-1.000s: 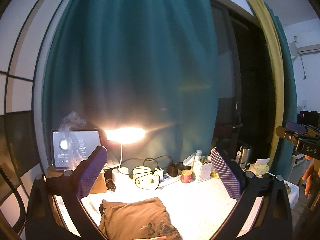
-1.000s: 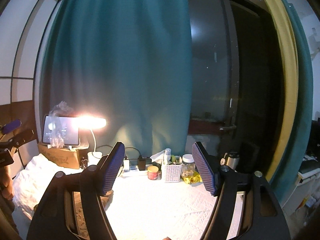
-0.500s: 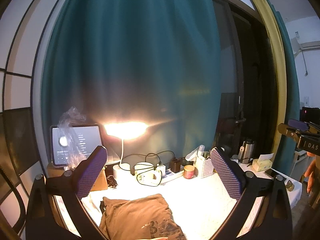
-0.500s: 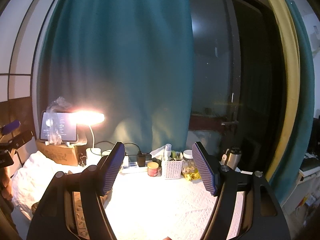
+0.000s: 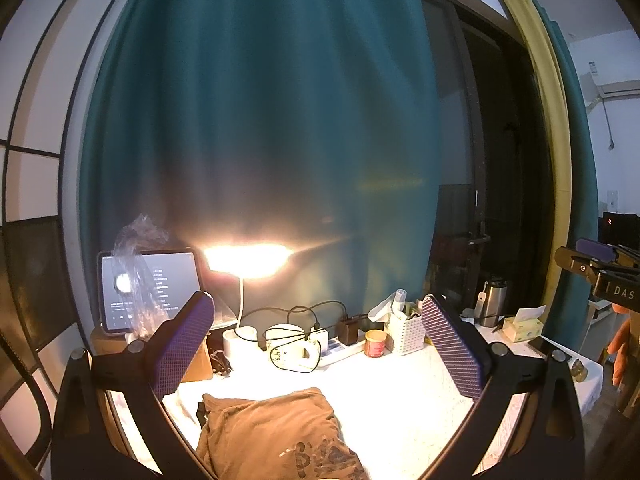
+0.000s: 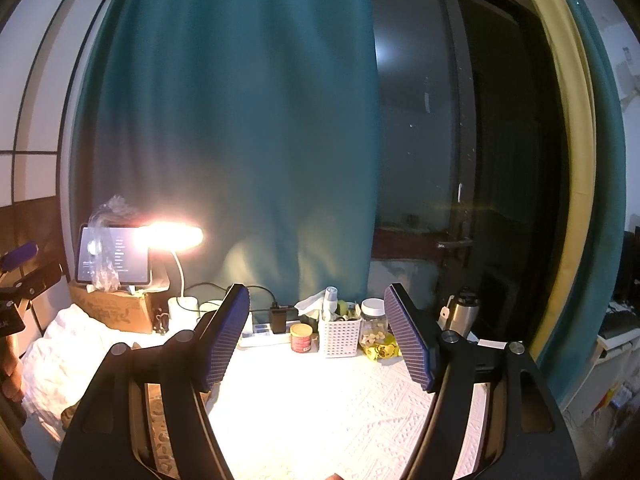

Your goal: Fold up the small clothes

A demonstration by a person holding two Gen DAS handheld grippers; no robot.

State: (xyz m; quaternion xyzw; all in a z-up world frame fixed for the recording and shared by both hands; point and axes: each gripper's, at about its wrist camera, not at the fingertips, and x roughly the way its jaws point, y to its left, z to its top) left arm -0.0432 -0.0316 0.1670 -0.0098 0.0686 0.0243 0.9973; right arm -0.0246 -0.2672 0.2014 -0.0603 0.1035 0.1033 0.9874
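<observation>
Below and ahead of both grippers: the work lies low on the table, under the raised cameras.
Curtain [image 5: 256, 128]: teal cloth in long vertical folds, filling the back of both views; dark window glass [image 6: 420, 140] to its right.
Table [image 6: 320, 408]: covered in a white cloth with a raised woven pattern, lit brightly by the desk lamp [image 5: 246, 258].
Brown garment [image 5: 276, 432]: soft, matte, rumpled knit with a faded print near its close edge; it lies flat on the table, low between the left gripper's fingers and slightly left of centre, its long axis running roughly away from the camera.
Same garment, right wrist view [image 6: 158, 432]: only a narrow strip shows, behind the left finger, so it sits off to the right gripper's left.
Nearer hand: the left, I judge; the garment is straight under it, while the right must cross over.
Left gripper [image 5: 316, 344]: fingers wide apart, holding nothing, hovering above the cloth.
Right gripper [image 6: 318, 338]: likewise spread and empty, over bare tablecloth.
Pads [image 5: 182, 346]: purple, finely cross-hatched rubber on black frames.
Small clutter: perforated white basket [image 6: 340, 334], red-labelled jar [image 6: 302, 338], steel flask [image 6: 460, 314], all along the far edge, well apart from the garment.
</observation>
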